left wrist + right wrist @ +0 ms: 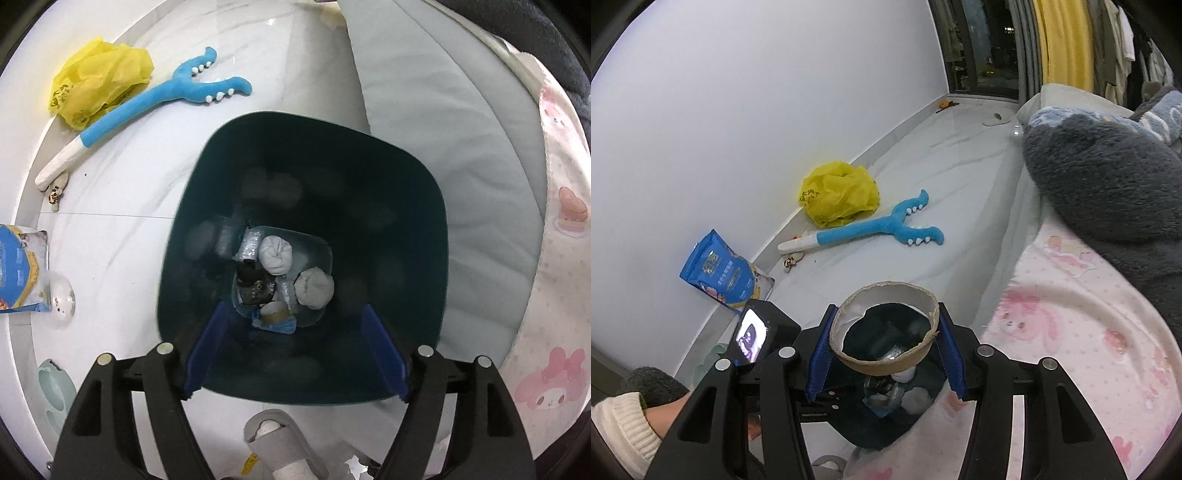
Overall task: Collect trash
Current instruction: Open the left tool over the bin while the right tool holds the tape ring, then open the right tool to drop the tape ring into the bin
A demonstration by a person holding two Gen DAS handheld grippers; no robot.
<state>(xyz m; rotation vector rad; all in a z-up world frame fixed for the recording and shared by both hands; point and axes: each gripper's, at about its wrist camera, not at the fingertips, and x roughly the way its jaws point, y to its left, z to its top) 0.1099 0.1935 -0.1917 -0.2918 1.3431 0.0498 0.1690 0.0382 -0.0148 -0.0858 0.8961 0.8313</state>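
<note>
A dark teal trash bin [332, 173] stands on the white floor against the bed. At its bottom lie two white tissue balls [275, 254], a black wrapper [253, 284] and a small cardboard roll [275, 314]. My left gripper [295, 310] hangs straight over the bin's mouth, open, with nothing between its blue pads. My right gripper [886, 314] is shut on a wide cardboard tape ring [882, 363], pads pressing both sides. The ring is held above the bin [871, 432]. A hand [665, 410] in a cream sleeve holds the left gripper's body at the lower left.
By the wall lie a crumpled yellow plastic bag [99, 81], a blue plush toy [159, 99], a blue pouch [18, 266] and a clear plastic lid [61, 295]. The bed with a pink-patterned sheet [546, 258] borders the right. A grey slipper [280, 446] sits below the bin.
</note>
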